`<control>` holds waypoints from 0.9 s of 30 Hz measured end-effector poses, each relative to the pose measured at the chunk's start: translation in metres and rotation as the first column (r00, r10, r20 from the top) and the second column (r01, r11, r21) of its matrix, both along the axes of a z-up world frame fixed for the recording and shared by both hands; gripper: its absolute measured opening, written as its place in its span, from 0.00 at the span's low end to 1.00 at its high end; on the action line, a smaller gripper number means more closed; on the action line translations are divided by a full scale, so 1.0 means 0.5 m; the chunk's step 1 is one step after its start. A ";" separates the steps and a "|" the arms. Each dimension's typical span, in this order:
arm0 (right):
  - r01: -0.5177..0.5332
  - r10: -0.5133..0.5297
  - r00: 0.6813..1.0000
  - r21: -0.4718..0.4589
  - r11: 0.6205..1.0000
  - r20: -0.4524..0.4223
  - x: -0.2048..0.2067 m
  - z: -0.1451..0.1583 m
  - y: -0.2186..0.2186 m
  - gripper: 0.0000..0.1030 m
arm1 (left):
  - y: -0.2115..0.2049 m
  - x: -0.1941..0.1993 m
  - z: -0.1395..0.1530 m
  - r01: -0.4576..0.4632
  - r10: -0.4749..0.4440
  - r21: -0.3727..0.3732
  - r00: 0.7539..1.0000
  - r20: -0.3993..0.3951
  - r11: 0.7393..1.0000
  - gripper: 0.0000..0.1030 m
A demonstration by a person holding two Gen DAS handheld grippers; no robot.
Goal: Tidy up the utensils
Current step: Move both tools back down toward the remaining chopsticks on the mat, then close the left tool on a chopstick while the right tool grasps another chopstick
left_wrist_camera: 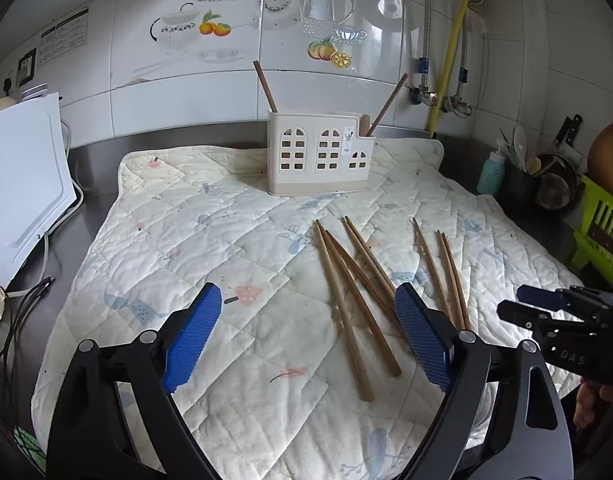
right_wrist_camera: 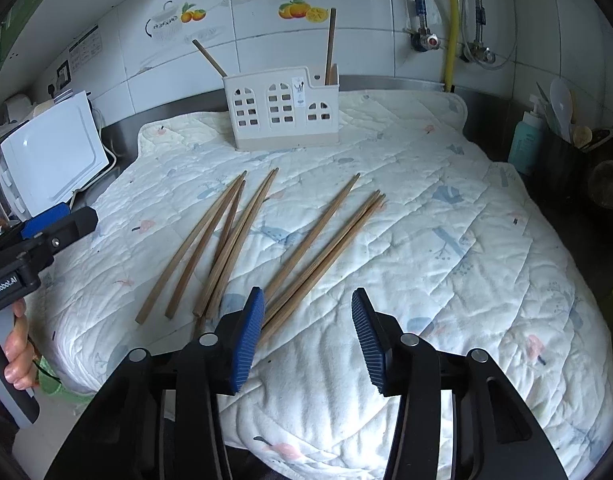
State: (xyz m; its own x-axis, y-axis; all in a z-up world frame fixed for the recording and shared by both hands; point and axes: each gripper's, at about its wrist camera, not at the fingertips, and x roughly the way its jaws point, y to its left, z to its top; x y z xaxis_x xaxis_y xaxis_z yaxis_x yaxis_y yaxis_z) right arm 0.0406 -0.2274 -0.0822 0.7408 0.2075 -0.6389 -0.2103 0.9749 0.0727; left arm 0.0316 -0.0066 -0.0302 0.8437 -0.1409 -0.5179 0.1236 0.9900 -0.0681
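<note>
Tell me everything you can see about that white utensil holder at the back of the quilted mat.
The utensil holder is a cream-white box, seemingly plastic, shaped like a little house front with arched, gridded window cutouts and a slightly darker base band. Its right end steps down to a lower section. It stands upright on the far part of the quilted mat, near the tiled wall. Two wooden handles lean out of it, one at each end, and a small label sits on its front. Neither gripper touches it; the loose chopsticks lie apart from it, nearer the camera.
</note>
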 end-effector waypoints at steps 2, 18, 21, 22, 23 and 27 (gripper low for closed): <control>-0.003 0.003 1.000 0.019 1.000 -0.016 0.003 -0.006 0.000 0.35 | -0.003 -0.001 -0.002 0.002 -0.002 0.010 1.000 0.001 1.000 0.78; 0.045 -0.022 0.988 0.149 0.988 -0.151 0.038 -0.047 0.017 0.15 | 0.008 0.001 -0.043 0.027 -0.029 -0.044 0.999 -0.046 0.999 0.62; 0.078 -0.049 0.982 0.154 0.985 -0.182 0.047 -0.052 0.021 0.14 | 0.015 0.003 -0.051 0.037 -0.039 -0.060 0.998 -0.046 0.998 0.62; 0.083 -0.054 0.981 0.149 0.985 -0.189 0.049 -0.054 0.023 0.14 | 0.018 0.004 -0.054 0.041 -0.044 -0.064 0.998 -0.046 0.997 0.62; 0.090 -0.060 0.978 0.145 0.985 -0.201 0.050 -0.057 0.027 0.13 | 0.021 0.005 -0.056 0.045 -0.048 -0.068 0.998 -0.045 0.997 0.62; 0.124 -0.101 0.973 0.099 0.987 -0.209 0.047 -0.054 0.038 0.11 | 0.038 0.012 -0.065 0.064 -0.068 -0.100 0.997 -0.041 0.993 0.62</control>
State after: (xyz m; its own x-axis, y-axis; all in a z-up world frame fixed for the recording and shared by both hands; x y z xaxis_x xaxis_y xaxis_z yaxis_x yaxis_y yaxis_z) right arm 0.0639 -0.2082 -0.1093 0.6205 0.2082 -0.7561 -0.0698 0.9749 0.2112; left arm 0.0377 0.0122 -0.0627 0.8072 -0.2477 -0.5358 0.1831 0.9680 -0.1715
